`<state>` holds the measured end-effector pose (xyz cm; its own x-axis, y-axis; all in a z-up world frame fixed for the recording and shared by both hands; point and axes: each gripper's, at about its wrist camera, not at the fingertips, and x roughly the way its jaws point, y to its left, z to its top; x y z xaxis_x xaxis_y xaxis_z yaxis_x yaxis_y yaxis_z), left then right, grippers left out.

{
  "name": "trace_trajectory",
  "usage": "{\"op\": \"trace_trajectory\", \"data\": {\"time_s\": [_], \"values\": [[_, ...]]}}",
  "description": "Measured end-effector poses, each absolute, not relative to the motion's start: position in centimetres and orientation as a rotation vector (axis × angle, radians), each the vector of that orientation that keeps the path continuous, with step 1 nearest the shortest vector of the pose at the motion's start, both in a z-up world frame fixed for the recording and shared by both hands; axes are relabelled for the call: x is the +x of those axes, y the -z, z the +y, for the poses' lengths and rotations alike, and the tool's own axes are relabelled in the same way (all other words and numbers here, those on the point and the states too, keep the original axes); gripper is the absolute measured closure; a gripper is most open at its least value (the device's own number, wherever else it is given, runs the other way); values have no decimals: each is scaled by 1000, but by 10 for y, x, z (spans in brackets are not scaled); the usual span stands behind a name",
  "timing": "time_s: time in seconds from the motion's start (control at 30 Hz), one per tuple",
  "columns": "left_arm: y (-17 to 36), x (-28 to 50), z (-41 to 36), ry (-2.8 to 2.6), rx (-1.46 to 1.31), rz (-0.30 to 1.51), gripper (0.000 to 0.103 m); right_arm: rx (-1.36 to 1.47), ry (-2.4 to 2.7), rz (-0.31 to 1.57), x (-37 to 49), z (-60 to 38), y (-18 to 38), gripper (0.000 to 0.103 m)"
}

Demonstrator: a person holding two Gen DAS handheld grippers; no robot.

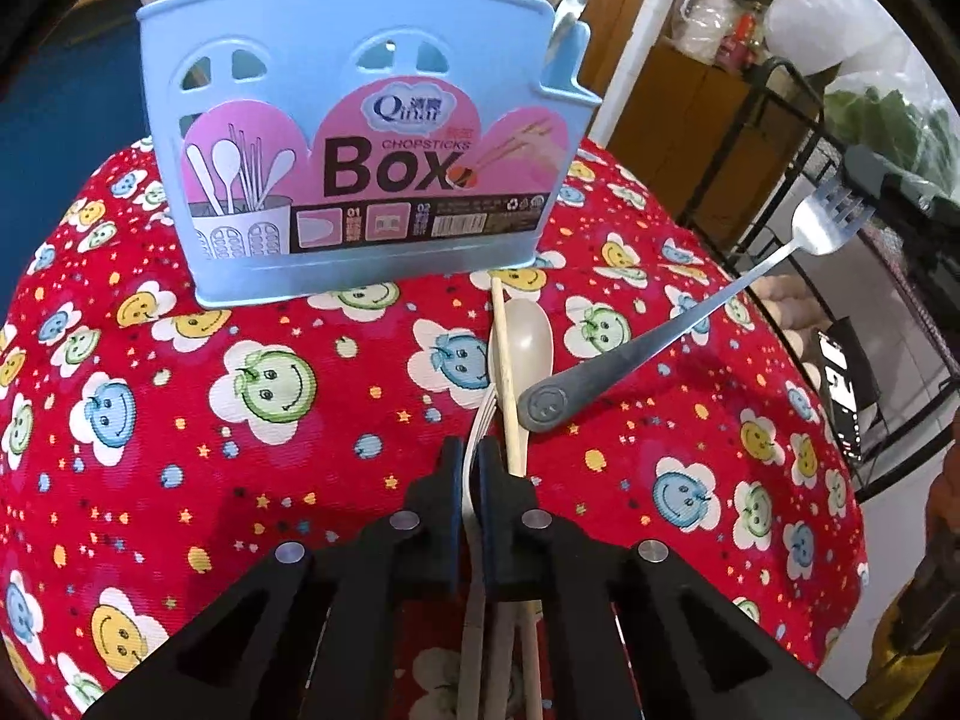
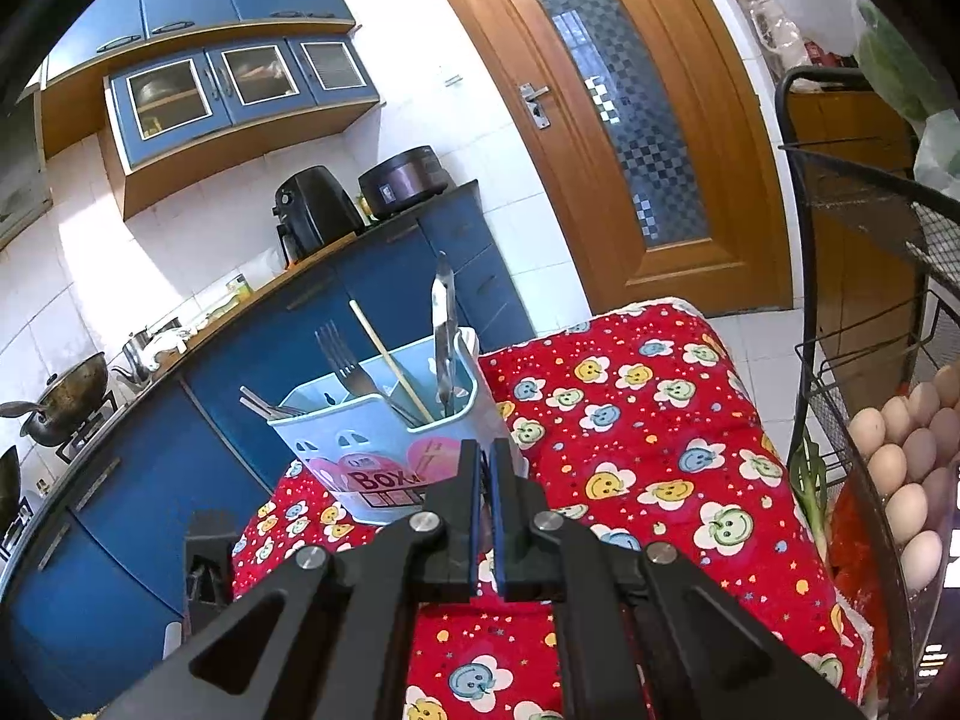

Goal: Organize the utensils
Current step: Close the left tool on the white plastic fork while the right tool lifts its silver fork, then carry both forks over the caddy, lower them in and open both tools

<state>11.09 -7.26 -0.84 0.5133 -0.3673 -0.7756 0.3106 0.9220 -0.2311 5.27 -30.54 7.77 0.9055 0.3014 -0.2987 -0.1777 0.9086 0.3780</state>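
A pale blue plastic chopsticks box [image 1: 366, 138] with a pink printed label stands upright on a red cloth patterned with smiling flowers [image 1: 180, 420], which covers the table. Just in front of the box, toward the left wrist camera, a beige plastic spoon [image 1: 531, 336] lies bowl-up on the cloth with a light wooden chopstick [image 1: 504, 372] resting across it, its far tip close to the base of the box. The left gripper [image 1: 472, 462], angled down toward the cloth in front of the box, has its jaws drawn almost together on the thin white handle of a utensil [image 1: 480, 420] lying beside the spoon. A steel fork with a grey handle [image 1: 660, 336] hangs above the cloth to the right of the box, its tines pinched in the right gripper [image 2: 486, 462], whose jaws are pressed nearly closed; from the right wrist camera the fork itself cannot be made out between them. Inside the box that view shows a steel fork [image 2: 345, 360], a wooden chopstick [image 2: 390, 360], a steel utensil standing tall [image 2: 444, 324] and grey handles [image 2: 264, 405] leaning at the far end. Beyond the box run blue kitchen cabinets [image 2: 240, 372]; a black wire rack holding eggs [image 2: 900, 468] stands to the right of the box.
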Motion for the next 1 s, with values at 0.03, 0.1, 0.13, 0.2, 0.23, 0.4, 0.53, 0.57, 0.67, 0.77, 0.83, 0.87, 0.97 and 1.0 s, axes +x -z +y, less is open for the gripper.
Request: {"op": "trace_trajectory", "data": {"time_s": [0.03, 0.1, 0.13, 0.2, 0.23, 0.4, 0.53, 0.57, 0.67, 0.77, 0.83, 0.87, 0.97, 1.0], "values": [[8, 110, -70, 409, -69, 944, 98, 352, -250, 363, 53, -305, -77, 99], [5, 108, -64, 415, -83, 939, 98, 352, -247, 364, 53, -306, -77, 99], [4, 107, -60, 415, -94, 936, 98, 352, -245, 362, 53, -306, -77, 99], [1, 104, -52, 415, -115, 928, 98, 349, -241, 357, 51, -306, -79, 99], [-1, 101, -47, 410, -123, 922, 98, 349, -241, 356, 51, -306, -79, 99], [-13, 92, -29, 384, -162, 866, 99, 338, -245, 350, 49, -302, -82, 99], [-34, 85, -16, 364, -179, 787, 99, 316, -240, 341, 47, -295, -88, 99], [-41, 82, -12, 361, -185, 761, 99, 309, -240, 337, 46, -293, -90, 99], [-58, 77, -5, 357, -204, 701, 99, 294, -243, 327, 44, -288, -97, 98], [-77, 72, 4, 359, -226, 639, 99, 276, -246, 316, 43, -282, -104, 98], [-91, 72, 9, 357, -228, 595, 99, 260, -245, 307, 42, -278, -112, 98], [-97, 73, 11, 355, -226, 580, 99, 251, -245, 301, 42, -276, -116, 99], [-119, 79, 16, 353, -223, 525, 99, 223, -242, 279, 41, -270, -131, 99], [-126, 81, 18, 352, -222, 507, 99, 213, -240, 272, 40, -268, -136, 99]]}}
